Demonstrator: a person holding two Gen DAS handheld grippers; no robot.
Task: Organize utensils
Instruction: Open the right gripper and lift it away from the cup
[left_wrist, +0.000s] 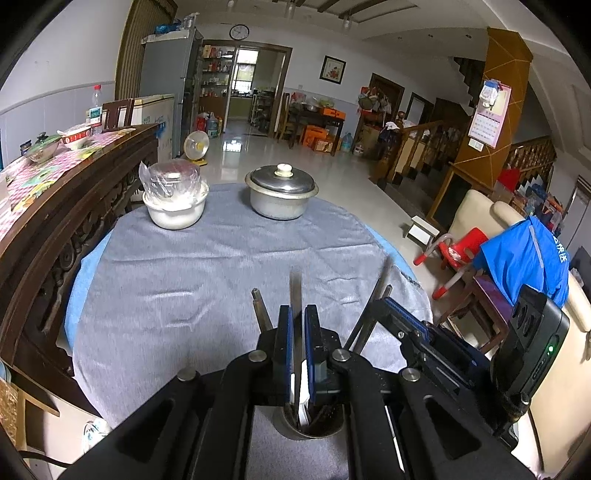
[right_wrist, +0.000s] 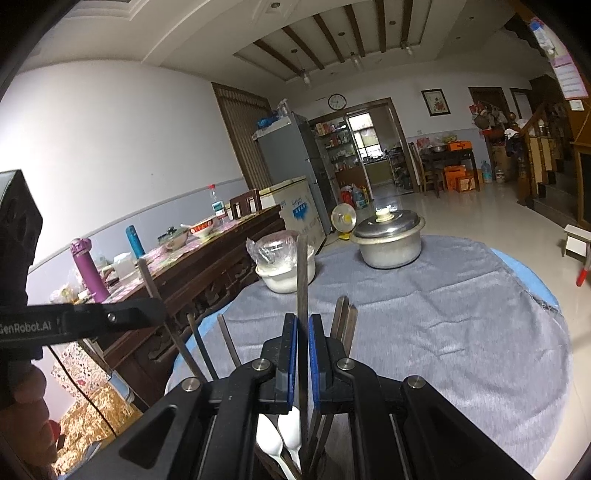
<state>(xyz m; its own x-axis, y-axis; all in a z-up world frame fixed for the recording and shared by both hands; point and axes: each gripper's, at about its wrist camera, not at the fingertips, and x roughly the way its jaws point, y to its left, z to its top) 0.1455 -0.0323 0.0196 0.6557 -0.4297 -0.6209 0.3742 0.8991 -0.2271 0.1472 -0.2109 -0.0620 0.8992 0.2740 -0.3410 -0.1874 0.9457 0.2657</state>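
In the left wrist view my left gripper (left_wrist: 298, 314) is shut on a dark chopstick (left_wrist: 295, 286) that stands upright. Its lower end reaches into a metal utensil holder (left_wrist: 286, 428) right below the jaws, beside a white spoon (left_wrist: 303, 398). My right gripper (left_wrist: 388, 299) is close on the right, holding another chopstick (left_wrist: 384, 273). In the right wrist view my right gripper (right_wrist: 302, 321) is shut on an upright dark chopstick (right_wrist: 303, 266) above white spoons (right_wrist: 290, 430) and several more chopsticks (right_wrist: 343, 321). The left gripper (right_wrist: 147, 310) shows at the left edge.
The round table's grey cloth (left_wrist: 207, 280) carries a lidded metal pot (left_wrist: 281, 195) and a white bowl topped with a plastic-wrapped bowl (left_wrist: 175, 201) at its far side. A dark wooden sideboard (left_wrist: 74, 206) stands to the left. A red child's chair (left_wrist: 458, 251) is on the floor to the right.
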